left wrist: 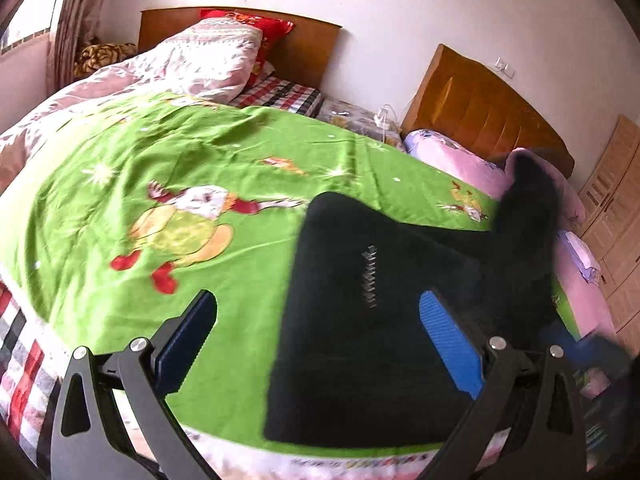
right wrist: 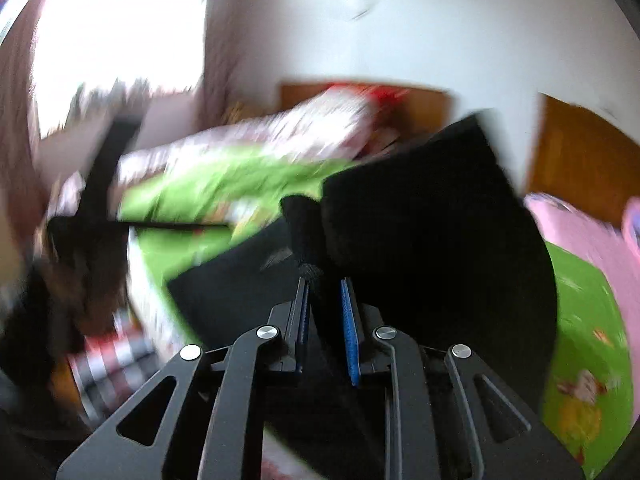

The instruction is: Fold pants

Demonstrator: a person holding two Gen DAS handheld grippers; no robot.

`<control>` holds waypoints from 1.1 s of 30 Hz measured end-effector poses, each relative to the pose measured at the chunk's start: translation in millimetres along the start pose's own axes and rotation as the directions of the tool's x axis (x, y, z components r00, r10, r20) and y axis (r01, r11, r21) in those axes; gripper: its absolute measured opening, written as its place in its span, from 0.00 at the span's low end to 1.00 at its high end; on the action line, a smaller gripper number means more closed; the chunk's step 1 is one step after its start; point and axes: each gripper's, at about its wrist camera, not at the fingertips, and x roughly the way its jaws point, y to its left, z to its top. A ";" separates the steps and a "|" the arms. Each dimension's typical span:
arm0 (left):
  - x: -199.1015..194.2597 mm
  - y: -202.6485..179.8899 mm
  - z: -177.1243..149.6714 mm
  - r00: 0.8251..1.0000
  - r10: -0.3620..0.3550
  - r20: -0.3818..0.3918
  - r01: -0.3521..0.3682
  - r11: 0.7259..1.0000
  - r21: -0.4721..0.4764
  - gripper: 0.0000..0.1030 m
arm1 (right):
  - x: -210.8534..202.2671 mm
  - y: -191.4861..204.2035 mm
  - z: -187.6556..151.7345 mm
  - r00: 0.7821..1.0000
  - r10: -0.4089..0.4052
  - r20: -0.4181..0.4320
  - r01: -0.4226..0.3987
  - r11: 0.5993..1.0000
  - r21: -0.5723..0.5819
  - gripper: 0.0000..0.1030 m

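Observation:
Black pants (left wrist: 360,360) with a small white print lie on the green cartoon blanket (left wrist: 160,160), near the bed's front edge. One part of them (left wrist: 528,200) rises above the bed at the right. My left gripper (left wrist: 318,300) hovers over the pants' left edge, open wide, with nothing between its blue pads (left wrist: 452,344). In the blurred right wrist view, my right gripper (right wrist: 323,280) is shut on a bunched fold of the black pants (right wrist: 440,220), which hang lifted in front of it.
A pale quilt and red pillow (left wrist: 248,24) lie against a wooden headboard (left wrist: 304,44) at the back. A second bed with pink bedding (left wrist: 460,160) stands to the right, and a wooden wardrobe (left wrist: 616,208) beyond it. A window (right wrist: 112,40) is at the left.

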 end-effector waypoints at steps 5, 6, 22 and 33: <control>6.0 8.8 -6.2 0.999 -0.029 -0.039 0.029 0.999 -0.014 0.98 | 7.3 17.7 -9.0 0.997 -0.073 0.005 0.073 0.992 -0.103 0.20; 8.4 9.0 -6.0 0.998 -0.047 -0.045 0.046 0.999 -0.019 0.98 | 6.4 11.3 -9.1 0.999 -0.046 0.002 0.046 0.996 -0.077 0.20; 42.0 -59.8 11.5 0.910 -0.289 -0.297 0.303 0.953 -0.001 0.98 | -84.9 -56.7 -43.3 0.983 -0.009 0.184 -0.015 0.992 0.126 0.91; 93.4 -82.9 14.4 0.830 -0.267 -0.490 0.280 0.959 -0.048 0.95 | -80.4 -89.1 -52.1 0.982 -0.056 0.180 -0.003 0.952 0.307 0.92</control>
